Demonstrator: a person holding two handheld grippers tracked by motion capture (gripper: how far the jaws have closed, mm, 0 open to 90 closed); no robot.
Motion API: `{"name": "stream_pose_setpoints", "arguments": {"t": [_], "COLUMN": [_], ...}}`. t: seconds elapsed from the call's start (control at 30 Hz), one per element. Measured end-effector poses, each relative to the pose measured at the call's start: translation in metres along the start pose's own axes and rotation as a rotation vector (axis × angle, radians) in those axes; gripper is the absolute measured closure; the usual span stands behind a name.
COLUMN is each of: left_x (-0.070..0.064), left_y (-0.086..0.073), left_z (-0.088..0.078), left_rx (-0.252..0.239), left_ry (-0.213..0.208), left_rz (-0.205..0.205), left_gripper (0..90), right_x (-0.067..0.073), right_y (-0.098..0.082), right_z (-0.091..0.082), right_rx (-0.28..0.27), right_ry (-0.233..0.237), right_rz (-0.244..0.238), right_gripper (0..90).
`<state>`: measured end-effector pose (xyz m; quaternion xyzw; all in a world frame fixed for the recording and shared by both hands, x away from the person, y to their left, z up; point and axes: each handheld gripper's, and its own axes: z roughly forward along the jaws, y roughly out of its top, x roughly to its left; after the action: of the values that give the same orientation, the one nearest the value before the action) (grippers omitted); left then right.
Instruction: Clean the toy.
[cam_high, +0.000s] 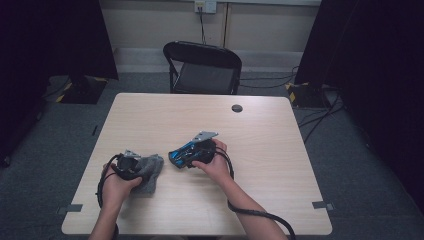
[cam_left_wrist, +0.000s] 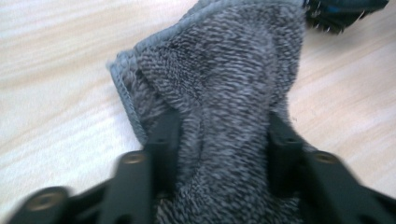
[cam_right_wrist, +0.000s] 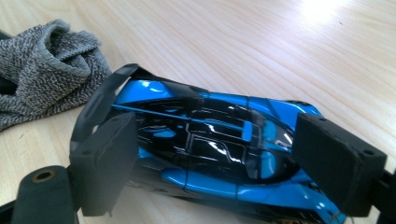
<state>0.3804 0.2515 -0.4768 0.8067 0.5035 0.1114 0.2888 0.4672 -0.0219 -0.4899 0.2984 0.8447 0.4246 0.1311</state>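
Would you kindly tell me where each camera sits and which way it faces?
High view: above the person's side, looking forward and down at the table; both forearms enter from below.
Left gripper view: rides the left tool, looking along its jaws, closed on the grey cloth.
Right gripper view: rides the right tool, jaws clamping the blue toy car.
Shared: the cloth shows in all three.

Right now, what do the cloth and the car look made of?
Cloth: soft grey terry or microfibre, by the look; fuzzy speckled pile, stitched hem, folds limply between the left gripper jaws.
Car: probably hard moulded plastic, glossy blue and black; sharp highlights and crisp panel edges. Painted metal can't be ruled out.
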Motion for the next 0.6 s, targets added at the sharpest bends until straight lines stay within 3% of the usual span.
{"name": "stream_pose_setpoints", "arguments": {"t": [0.03,0.13,0.27,0.3,0.43,0.6], "left_x": [0.0,0.004,0.007,0.007,0.007,0.015], "left_y": [0.001,0.005,0.016,0.02,0.033,0.064], "left_z": [0.001,0.001,-0.001,0.0,0.001,0.004], "left_rx": [-0.007,-0.047,-0.099,-0.122,-0.143,-0.157], "left_ry": [-0.007,-0.01,-0.003,-0.014,-0.034,-0.034], "left_rz": [0.018,0.009,0.043,0.034,0.059,0.083], "left_gripper": [64.9,69.8,70.5,70.4,70.0,69.9], "right_x": [0.0,0.0,-0.001,-0.002,-0.005,-0.008], "right_y": [0.0,-0.002,-0.004,-0.004,-0.003,0.0], "right_z": [0.0,0.0,0.001,0.001,0.001,0.003], "right_rx": [-0.002,-0.016,-0.023,-0.024,-0.015,0.004], "right_ry": [-0.004,-0.013,-0.014,-0.01,0.0,0.013], "right_rz": [0.005,0.011,0.016,0.019,0.017,0.016], "right_gripper": [14.7,14.7,14.6,14.5,14.1,11.9]}}
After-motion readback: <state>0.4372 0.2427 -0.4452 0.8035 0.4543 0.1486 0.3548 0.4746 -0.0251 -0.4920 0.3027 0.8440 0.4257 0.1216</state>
